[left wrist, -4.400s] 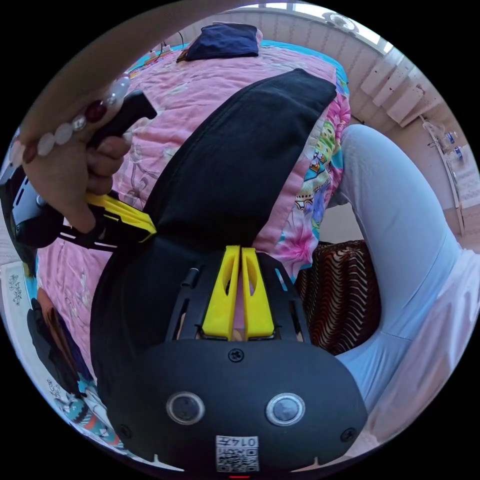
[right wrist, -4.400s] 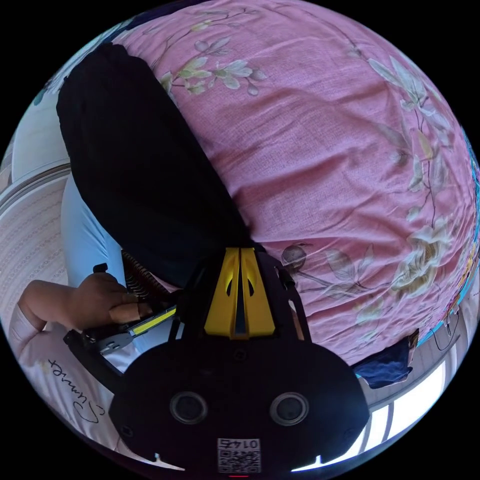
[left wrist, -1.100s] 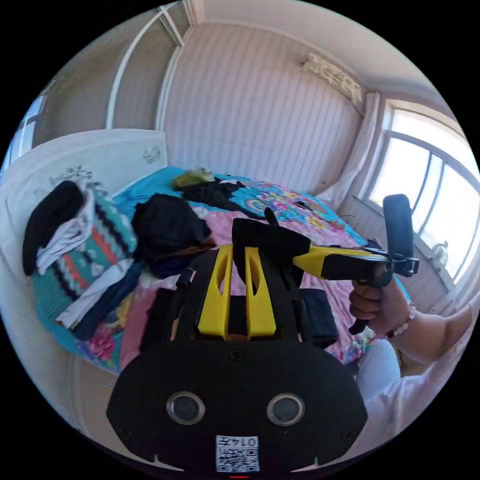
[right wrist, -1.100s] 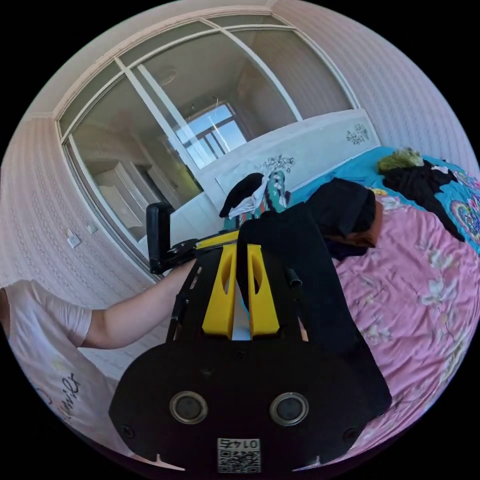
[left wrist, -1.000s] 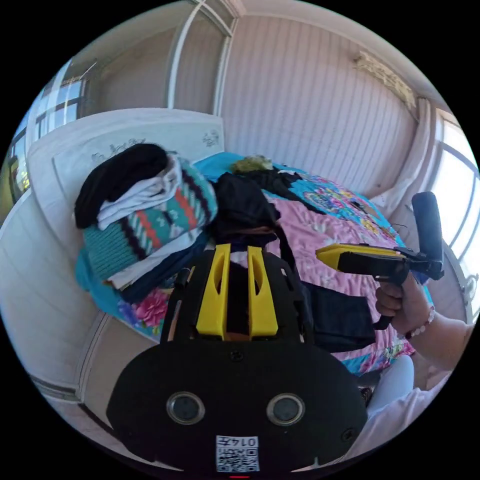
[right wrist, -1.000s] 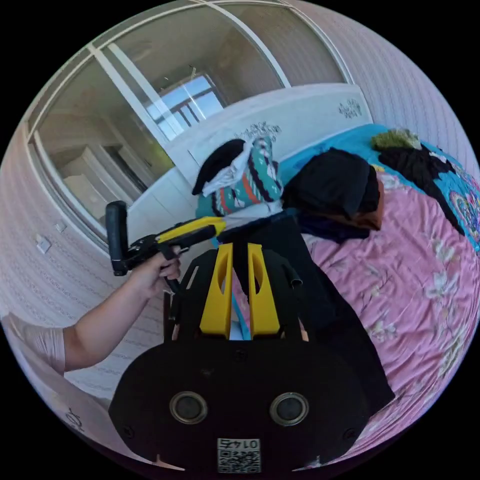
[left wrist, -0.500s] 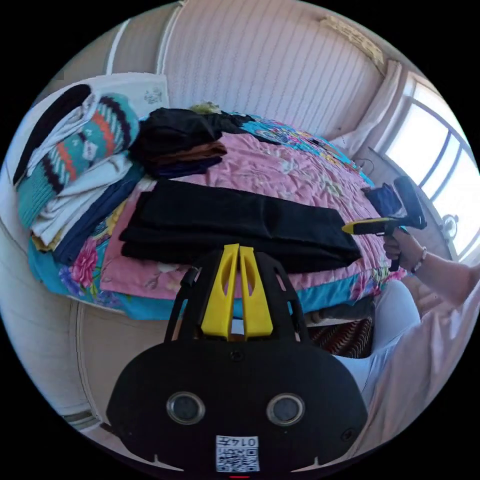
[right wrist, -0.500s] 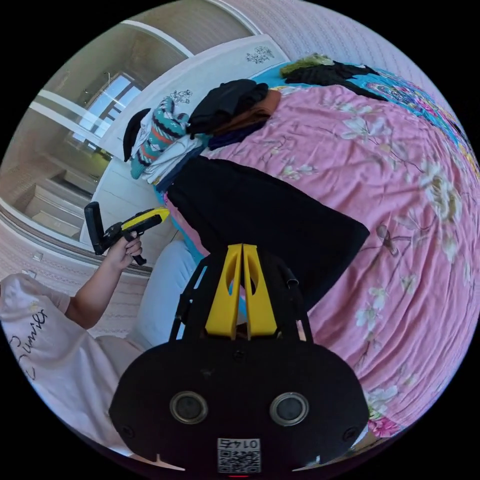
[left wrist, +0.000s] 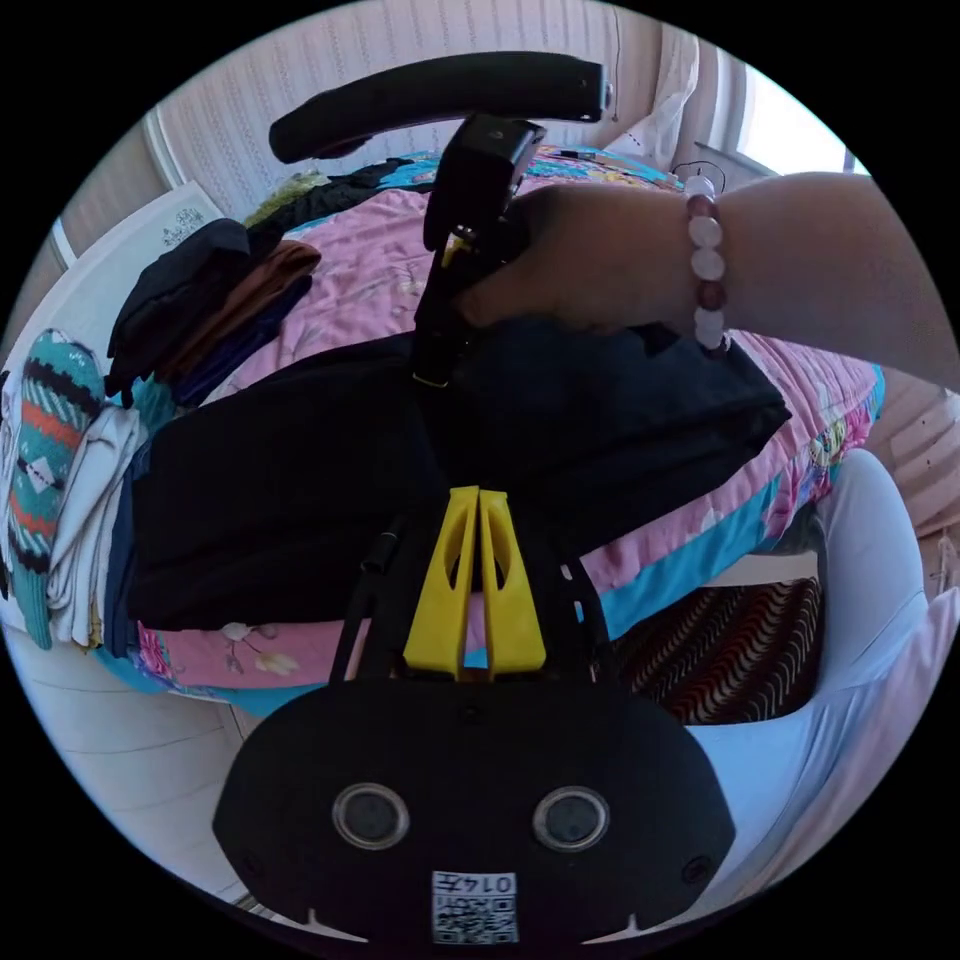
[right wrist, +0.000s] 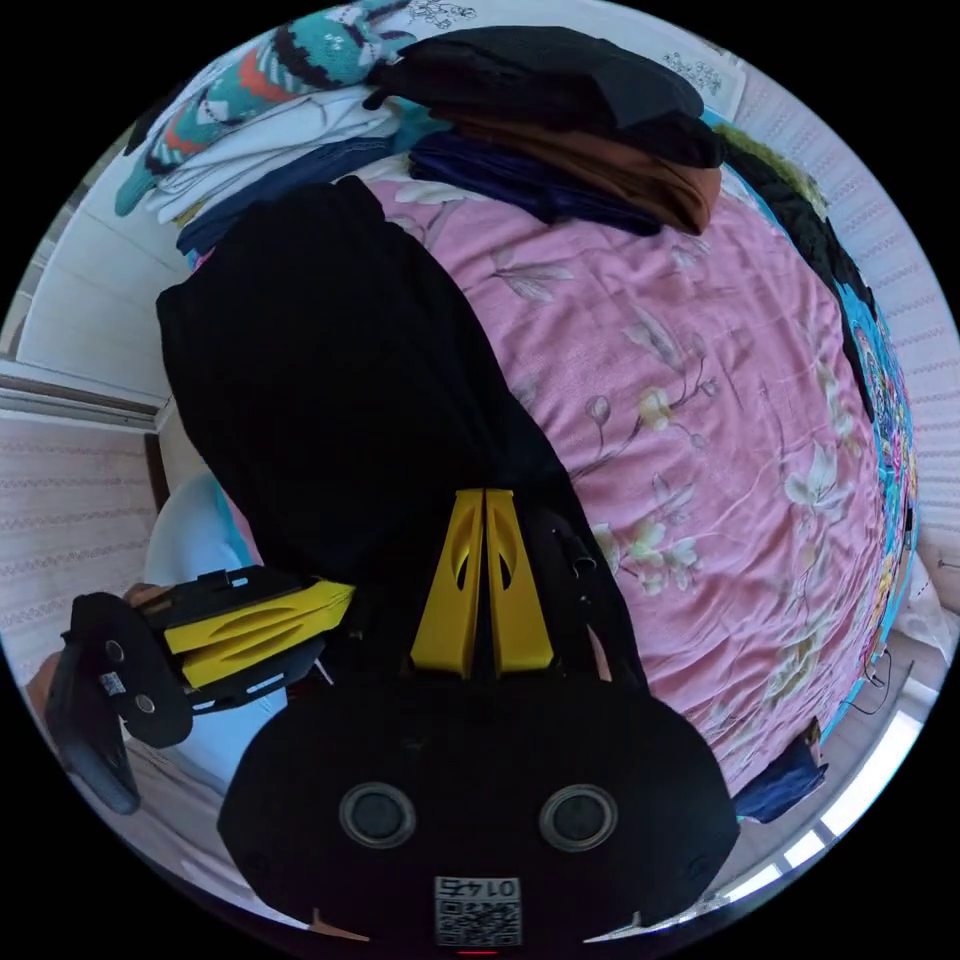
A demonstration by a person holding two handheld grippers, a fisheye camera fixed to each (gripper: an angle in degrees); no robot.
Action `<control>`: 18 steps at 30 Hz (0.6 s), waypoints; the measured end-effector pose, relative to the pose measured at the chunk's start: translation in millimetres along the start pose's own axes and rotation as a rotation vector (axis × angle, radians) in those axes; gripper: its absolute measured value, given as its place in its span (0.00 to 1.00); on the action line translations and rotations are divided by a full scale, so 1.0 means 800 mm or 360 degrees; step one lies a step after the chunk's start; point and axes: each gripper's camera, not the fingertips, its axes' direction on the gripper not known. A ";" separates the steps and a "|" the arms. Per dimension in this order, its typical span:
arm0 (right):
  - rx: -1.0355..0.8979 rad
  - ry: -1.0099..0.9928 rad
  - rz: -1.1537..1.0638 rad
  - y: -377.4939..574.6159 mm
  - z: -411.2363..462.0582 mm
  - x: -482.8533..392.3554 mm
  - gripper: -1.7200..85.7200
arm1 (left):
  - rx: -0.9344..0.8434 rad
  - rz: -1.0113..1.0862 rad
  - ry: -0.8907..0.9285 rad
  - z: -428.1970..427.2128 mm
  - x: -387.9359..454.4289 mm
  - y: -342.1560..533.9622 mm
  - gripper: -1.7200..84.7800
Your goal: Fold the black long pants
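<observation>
Jaws of both the left gripper (left wrist: 479,492) and right gripper (right wrist: 484,494) are pressed together at the near edge of the pants (right wrist: 330,380), gripping nothing visible. The pants lie folded on the quilt (right wrist: 720,400), beside stacked clothes (right wrist: 560,110).

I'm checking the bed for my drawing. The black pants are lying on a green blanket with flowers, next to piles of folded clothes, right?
Not quite: the blanket is pink, not green, as the right gripper view shows. The black pants do lie on it, next to the piles of folded clothes.
</observation>
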 end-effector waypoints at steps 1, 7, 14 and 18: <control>-0.0030 0.0017 -0.0031 -0.005 0.000 -0.002 0.01 | 0.0002 -0.0011 0.0031 0.000 -0.003 0.001 0.01; -0.0018 -0.0041 -0.0129 -0.027 -0.034 0.025 0.01 | -0.0063 0.0050 -0.0017 -0.038 -0.008 0.006 0.01; -0.0048 -0.0139 -0.0025 -0.028 0.005 0.071 0.01 | -0.0084 0.0074 0.0019 -0.014 0.010 0.028 0.01; 0.0184 -0.0311 0.0005 0.031 -0.028 0.115 0.01 | 0.0004 0.0063 -0.0016 -0.039 0.018 0.043 0.01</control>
